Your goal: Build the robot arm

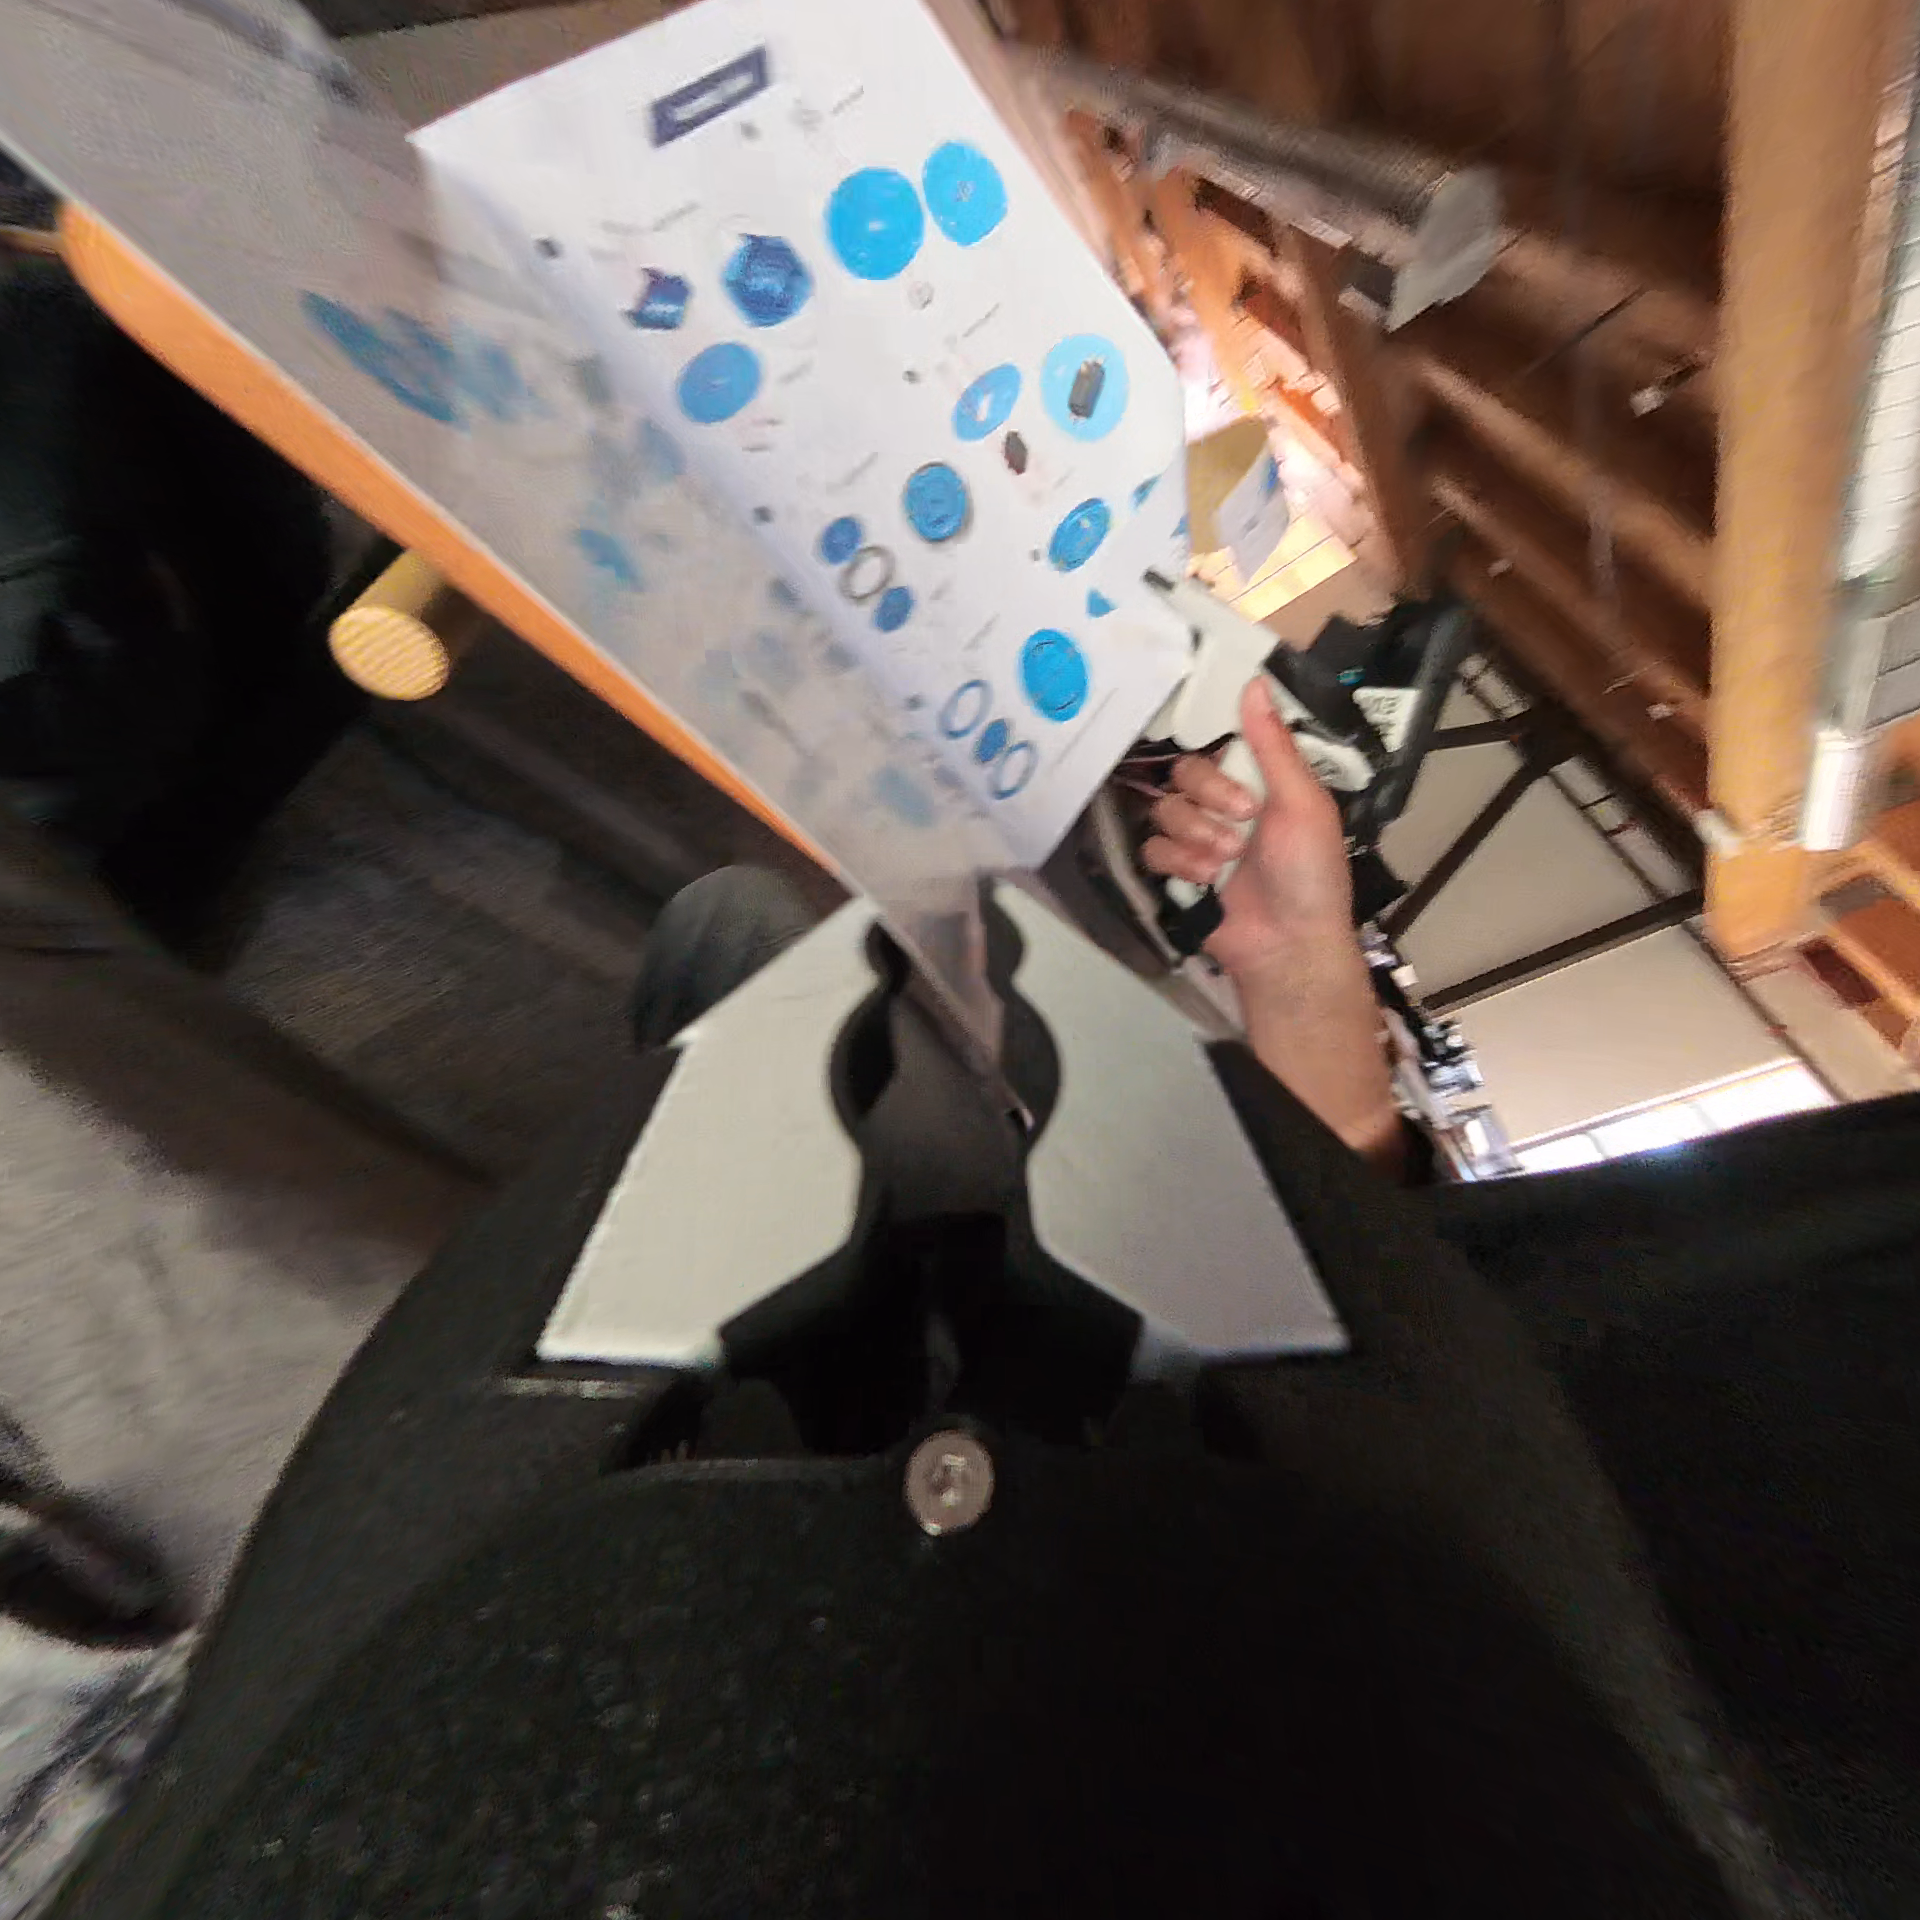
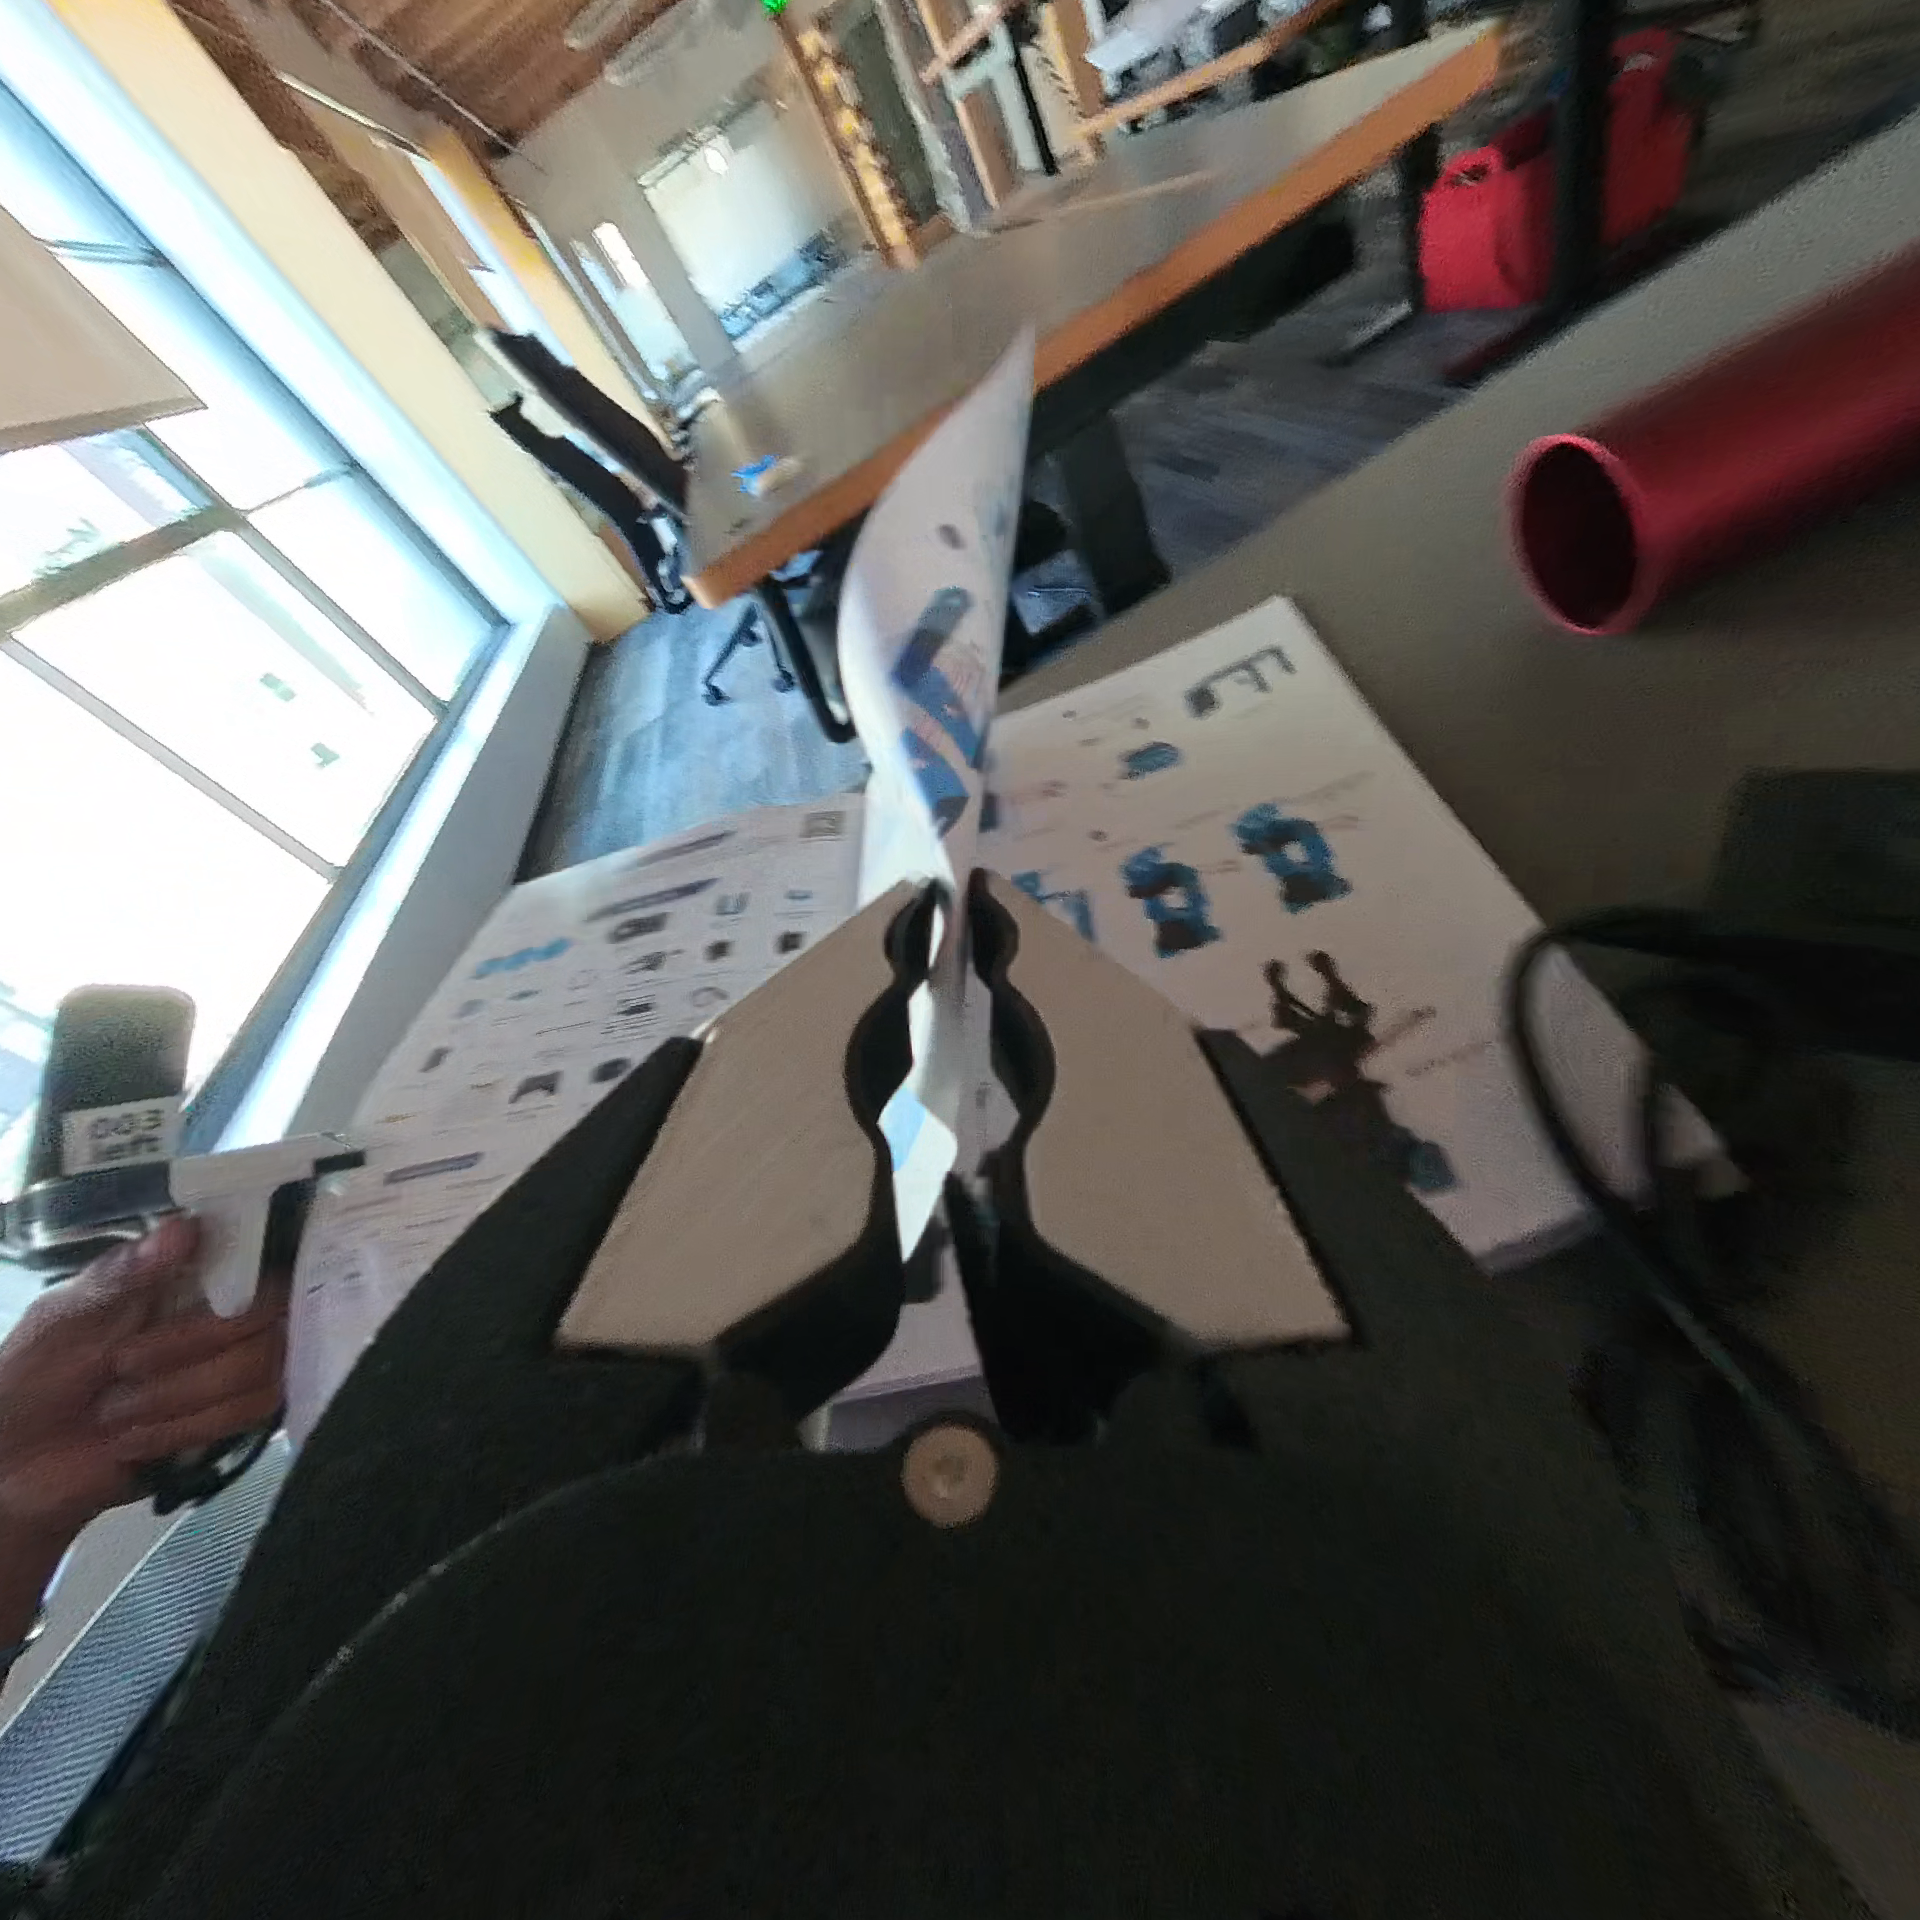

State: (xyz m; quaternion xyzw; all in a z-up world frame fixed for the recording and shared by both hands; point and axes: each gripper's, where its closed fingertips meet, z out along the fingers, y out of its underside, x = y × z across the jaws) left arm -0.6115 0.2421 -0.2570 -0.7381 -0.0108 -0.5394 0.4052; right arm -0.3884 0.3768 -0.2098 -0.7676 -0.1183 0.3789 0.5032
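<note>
An open booklet (image 2: pixel 1247 831) with blue and black printed pictures lies on a grey table (image 2: pixel 1621 686). My right gripper (image 2: pixel 945 896) is shut on one page (image 2: pixel 935 644), which stands up and curls above the spread. My left gripper (image 1: pixel 940 935) is shut on the edge of a sheet with blue round pictures (image 1: pixel 831 364). In the left wrist view the right gripper (image 1: pixel 1195 623), held by a hand (image 1: pixel 1278 831), touches that sheet's far edge. In the right wrist view the left gripper (image 2: pixel 270 1174) is at the booklet's left side.
A red metal tube (image 2: pixel 1714 457) lies on the table at the right, with a black cable (image 2: pixel 1558 1039) beside the booklet. A second table with an orange edge (image 2: pixel 1039 343), a black chair (image 2: pixel 603 447) and large windows (image 2: pixel 208 675) are beyond. Some 25 cm of space lies between my two pairs of fingers.
</note>
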